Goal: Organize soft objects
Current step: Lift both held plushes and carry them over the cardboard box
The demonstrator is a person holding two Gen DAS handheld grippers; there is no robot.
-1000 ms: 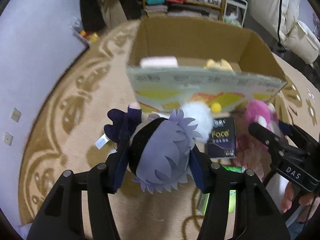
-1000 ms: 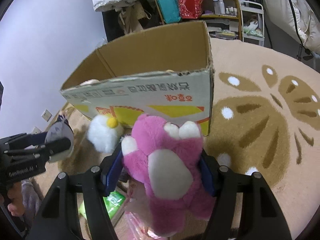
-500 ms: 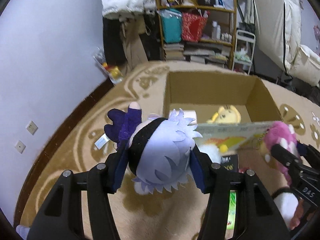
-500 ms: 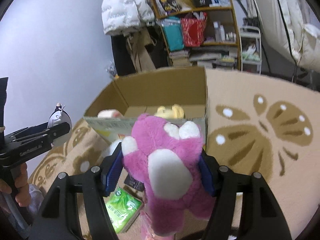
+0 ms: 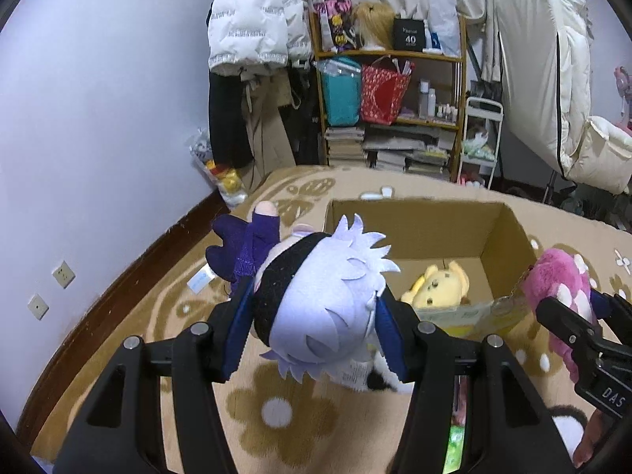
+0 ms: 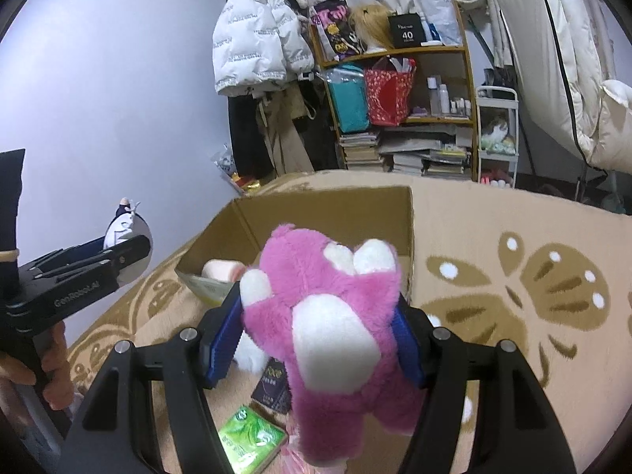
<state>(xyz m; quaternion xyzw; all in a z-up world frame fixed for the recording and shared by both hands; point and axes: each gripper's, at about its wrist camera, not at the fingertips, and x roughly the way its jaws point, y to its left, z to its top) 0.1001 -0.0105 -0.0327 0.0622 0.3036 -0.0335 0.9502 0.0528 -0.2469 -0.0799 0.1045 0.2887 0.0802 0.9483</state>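
Left gripper (image 5: 316,318): blue pads clamped on the head of a white-haired doll (image 5: 320,308), held above the rug (image 5: 118,335) just short of the cardboard box (image 5: 414,229), presumably for dropping in. Doll: pale spiky felt hair, black band, dark purple body pointing away.

Right gripper (image 6: 316,330): closed around a pink plush bear (image 6: 328,328), raised at the box's near edge, likely for the same purpose. Bear: shaggy magenta fur, white muzzle and paws.

Box: open-topped, already holding a yellow plush (image 5: 438,286) and a pale pink item (image 6: 221,270).

Floor, near box: green packet (image 6: 251,440), dark packet (image 6: 272,385).
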